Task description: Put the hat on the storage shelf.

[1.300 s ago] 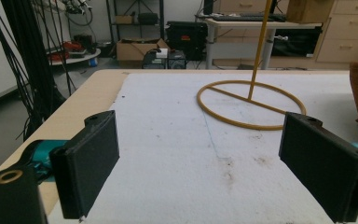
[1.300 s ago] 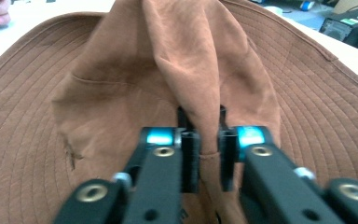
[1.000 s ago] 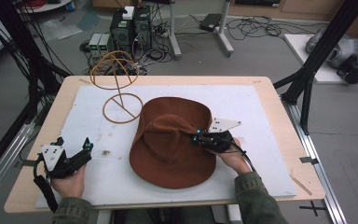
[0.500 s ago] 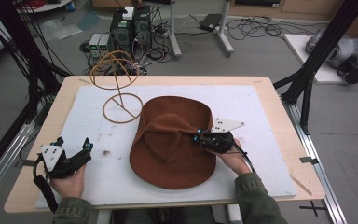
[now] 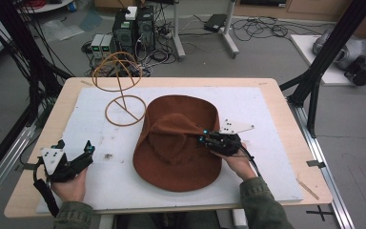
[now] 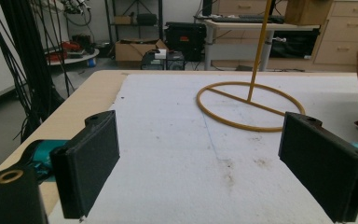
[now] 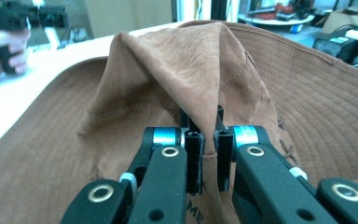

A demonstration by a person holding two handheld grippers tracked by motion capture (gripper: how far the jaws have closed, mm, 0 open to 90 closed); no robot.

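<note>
Brown hat pinched at its crown, mid-table.

The brown hat (image 5: 178, 143) lies on the white mat (image 5: 267, 109), a little toward the person's side, brim flat, with the right gripper (image 5: 205, 137) clamped tight on a raised fold of the crown. Just beyond its far-left brim stands the yellow wire stand (image 5: 125, 110), ring base near but apart from the brim. The left gripper (image 5: 88, 149) rests near the mat's left corner, jaws wide with nothing between them, bare mat separating it from the hat. To the right, open mat runs to the table edge (image 5: 298, 143).
</note>
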